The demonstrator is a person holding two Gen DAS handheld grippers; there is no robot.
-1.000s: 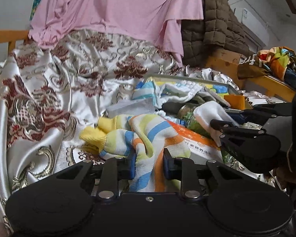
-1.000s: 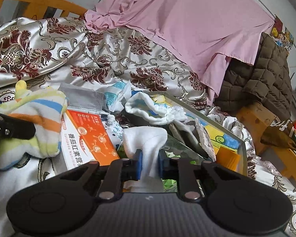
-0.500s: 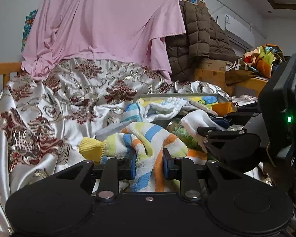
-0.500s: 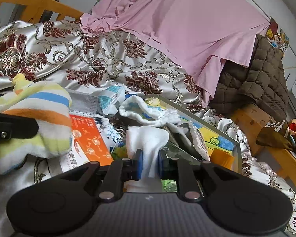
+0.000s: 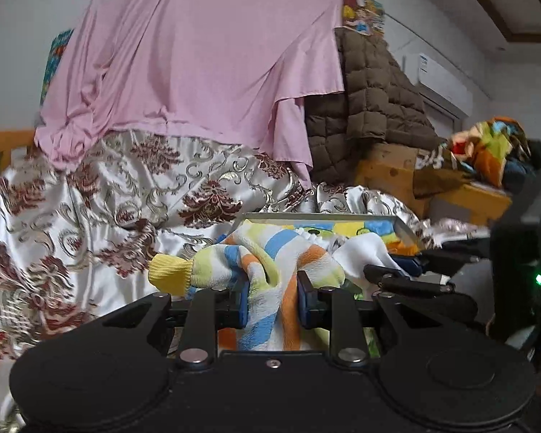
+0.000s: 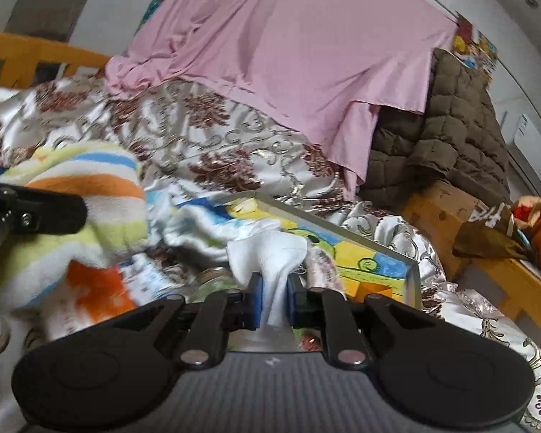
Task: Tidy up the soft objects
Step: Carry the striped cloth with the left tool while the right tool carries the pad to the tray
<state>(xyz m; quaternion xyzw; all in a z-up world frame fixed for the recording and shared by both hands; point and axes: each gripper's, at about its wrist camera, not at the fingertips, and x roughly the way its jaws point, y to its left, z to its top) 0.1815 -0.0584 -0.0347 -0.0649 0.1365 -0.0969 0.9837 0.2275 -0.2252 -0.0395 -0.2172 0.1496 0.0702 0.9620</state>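
Both of my grippers have risen since a second ago, lifting their cloths off the heap beside the tray (image 6: 413, 265). From my left gripper (image 5: 272, 301) I see its pads clenched on the striped sock (image 5: 270, 274), just left of the tray. Only my right gripper (image 6: 274, 305) shows its jaws closing on the white cloth (image 6: 270, 252) and the orange packet (image 6: 97, 288) below.

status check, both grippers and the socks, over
Left gripper shut on striped sock. Right gripper closing on white sock. Both clear of the tray, nothing blocking.
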